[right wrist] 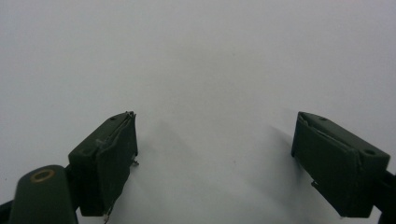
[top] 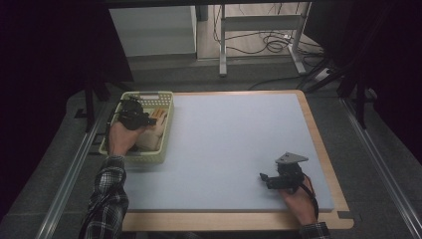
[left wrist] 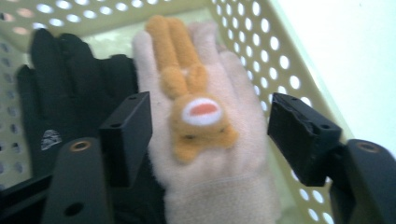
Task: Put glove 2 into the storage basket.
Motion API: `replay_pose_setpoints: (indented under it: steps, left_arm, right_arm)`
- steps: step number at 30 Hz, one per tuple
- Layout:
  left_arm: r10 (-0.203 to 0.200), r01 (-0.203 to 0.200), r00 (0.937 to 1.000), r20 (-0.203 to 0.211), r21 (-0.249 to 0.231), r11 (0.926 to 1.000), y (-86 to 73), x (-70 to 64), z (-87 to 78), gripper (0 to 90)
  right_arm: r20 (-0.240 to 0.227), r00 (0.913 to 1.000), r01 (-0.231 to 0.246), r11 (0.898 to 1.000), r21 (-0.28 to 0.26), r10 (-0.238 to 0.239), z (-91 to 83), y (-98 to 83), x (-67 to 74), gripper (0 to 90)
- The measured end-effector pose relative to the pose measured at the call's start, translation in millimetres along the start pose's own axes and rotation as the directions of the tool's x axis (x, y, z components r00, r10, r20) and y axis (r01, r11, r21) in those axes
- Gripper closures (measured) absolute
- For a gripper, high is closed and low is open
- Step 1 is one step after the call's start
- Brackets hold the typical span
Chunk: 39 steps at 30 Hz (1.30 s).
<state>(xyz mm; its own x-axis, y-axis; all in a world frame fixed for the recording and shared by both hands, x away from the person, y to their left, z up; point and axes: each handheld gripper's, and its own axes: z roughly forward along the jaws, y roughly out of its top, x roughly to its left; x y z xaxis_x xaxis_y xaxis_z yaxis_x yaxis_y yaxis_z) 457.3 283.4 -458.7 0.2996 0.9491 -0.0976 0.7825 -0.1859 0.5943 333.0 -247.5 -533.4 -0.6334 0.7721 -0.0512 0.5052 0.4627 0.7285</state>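
soft glove in the basket, jaws spread over it

your left gripper (left wrist: 210,135) hangs over the pale green basket (top: 166,130) at the table's far left corner, its jaws apart and pressing on nothing. between them, lower down, lies the cream fleece glove (left wrist: 210,154) with an orange plush rabbit (left wrist: 194,112) sewn on its back. a black glove (left wrist: 74,93) lies just beside it, touching along one edge.

the cream glove looks light, limp and fuzzy. it should fold and droop wherever you lift it, and it is not likely to slip or break. a pinch across the palm, around the rabbit, would likely gather the most cloth; the ribbed cuff nearest you is the firmer alternative. a bite too far toward the black glove could carry both up.

the basket's perforated wall rises close behind one jaw, so there is little side room on that side; straight up looks like the clear way out. over the rim, the blue mat (top: 234,149) is bare and wide, with the wooden table border (top: 318,144) around it.

your right gripper (top: 266,178) rests on the mat near the front right, well apart from the basket, jaws wide with nothing between them.
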Motion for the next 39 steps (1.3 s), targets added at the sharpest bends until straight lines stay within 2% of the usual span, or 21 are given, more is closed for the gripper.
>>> replay_pose_setpoints:
  steps: [1, 2, 3, 4, 5, 6, 9, 10, 11, 12, 15, 16, 19, 21, 22, 25, 30, 33, 35, 39]
  left_arm:
    - [-0.002, 0.002, 0.9998, -0.022, -0.003, 1.0000, -1.1, 1.4, -0.4, 39.9]
    - [-0.017, 0.017, 0.9987, -0.048, 0.002, 0.9999, -3.0, 4.0, 0.5, 50.2]
    - [-0.017, 0.017, 0.9987, -0.048, 0.002, 0.9999, -3.0, 4.0, 0.5, 55.7]
    - [-0.024, 0.024, 0.9949, -0.098, 0.006, 0.9997, -5.4, 7.4, 2.3, 61.7]
    - [-0.024, 0.024, 0.9949, -0.098, 0.006, 0.9997, -5.4, 7.4, 2.3, 65.1]
    - [-0.034, 0.036, 0.9924, -0.118, 0.009, 0.9993, -6.6, 8.3, 3.5, 65.1]
    - [-0.028, 0.040, 0.9857, -0.166, 0.070, 0.9967, -9.1, 12.2, 11.3, 70.2]
    - [-0.028, 0.043, 0.9854, -0.168, 0.090, 0.9950, -10.1, 13.2, 14.7, 71.4]
    - [-0.028, 0.045, 0.9865, -0.161, 0.101, 0.9939, -10.8, 13.7, 17.3, 71.4]
    - [-0.026, 0.043, 0.9908, -0.133, 0.126, 0.9911, -11.9, 12.6, 24.3, 71.9]
    - [-0.018, 0.034, 0.9937, -0.110, 0.143, 0.9892, -11.4, 8.4, 31.0, 73.4]
    - [-0.020, 0.033, 0.9957, -0.091, 0.144, 0.9891, -10.3, 5.8, 33.2, 73.7]
    - [-0.008, 0.018, 0.9972, -0.074, 0.139, 0.9902, -7.4, 0.1, 35.4, 74.0]
    - [-0.015, 0.020, 0.9992, -0.038, 0.125, 0.9919, -6.3, -2.1, 34.9, 74.1]
    - [-0.021, 0.025, 0.9992, -0.033, 0.120, 0.9925, -6.5, -2.2, 34.7, 73.5]
    - [-0.014, 0.021, 0.9983, -0.056, 0.120, 0.9926, -7.7, -0.1, 32.7, 68.4]
    - [-0.015, 0.021, 0.9959, -0.089, 0.067, 0.9975, -11.0, 7.3, 21.9, 50.6]
    - [-0.012, 0.017, 0.9937, -0.111, 0.040, 0.9991, -12.6, 9.4, 15.0, 42.9]
    - [-0.012, 0.013, 0.9937, -0.111, 0.011, 0.9999, -14.3, 10.7, 10.1, 38.2]
    - [-0.018, 0.015, 0.9965, -0.082, -0.035, 0.9993, -17.6, 12.8, 1.1, 30.4]
  right_arm:
    - [0.000, 1.0000, 0.000, 1.000, 0.000, 0.000, 0.0, 0.0, 0.0, 14.1]
    - [0.000, 1.0000, 0.000, 1.000, 0.000, 0.000, 0.0, 0.0, 0.0, 14.1]
    - [0.000, 1.0000, 0.000, 1.000, 0.000, 0.000, 0.0, 0.0, 0.0, 14.1]
    - [0.001, 1.0000, 0.001, 1.000, 0.000, -0.001, 0.0, 0.0, 0.0, 14.1]
    - [0.001, 1.0000, 0.001, 1.000, 0.000, -0.001, 0.0, 0.0, 0.0, 14.1]
    - [0.001, 1.0000, 0.000, 1.000, 0.000, 0.000, 0.0, -0.1, 0.1, 14.1]
    - [0.000, 1.0000, 0.000, 1.000, 0.000, 0.000, 0.0, 0.0, 0.0, 14.1]
    - [0.000, 1.0000, 0.000, 1.000, 0.000, 0.000, 0.0, 0.0, 0.0, 14.1]
    - [0.000, 1.0000, 0.000, 1.000, 0.000, 0.000, 0.0, 0.0, 0.0, 14.1]
    - [0.000, 1.0000, 0.000, 1.000, 0.000, 0.000, 0.0, 0.0, 0.0, 14.1]
    - [0.000, 1.0000, 0.000, 1.000, 0.000, 0.000, 0.0, 0.0, 0.0, 14.1]
    - [0.000, 1.0000, 0.000, 1.000, 0.000, 0.000, 0.0, 0.0, 0.0, 14.1]
    - [0.000, 1.0000, 0.000, 1.000, 0.000, 0.000, 0.0, 0.0, 0.0, 14.1]
    - [0.000, 1.0000, 0.000, 1.000, 0.000, 0.000, 0.0, 0.0, -0.1, 14.1]
    - [0.000, 1.0000, 0.000, 1.000, 0.000, 0.000, 0.0, 0.0, -0.1, 14.1]
    - [0.000, 1.0000, 0.000, 1.000, 0.000, 0.000, 0.0, 0.0, 0.0, 14.1]
    - [0.000, 1.0000, 0.000, 1.000, 0.000, 0.000, 0.0, 0.0, 0.0, 14.1]
    - [0.000, 1.0000, 0.000, 1.000, 0.000, 0.000, 0.0, 0.0, 0.0, 14.1]
    - [0.000, 1.0000, 0.000, 1.000, 0.000, 0.000, 0.0, 0.0, 0.0, 14.1]
    - [0.000, 1.0000, 0.000, 1.000, 0.000, 0.000, 0.0, 0.0, 0.0, 14.1]
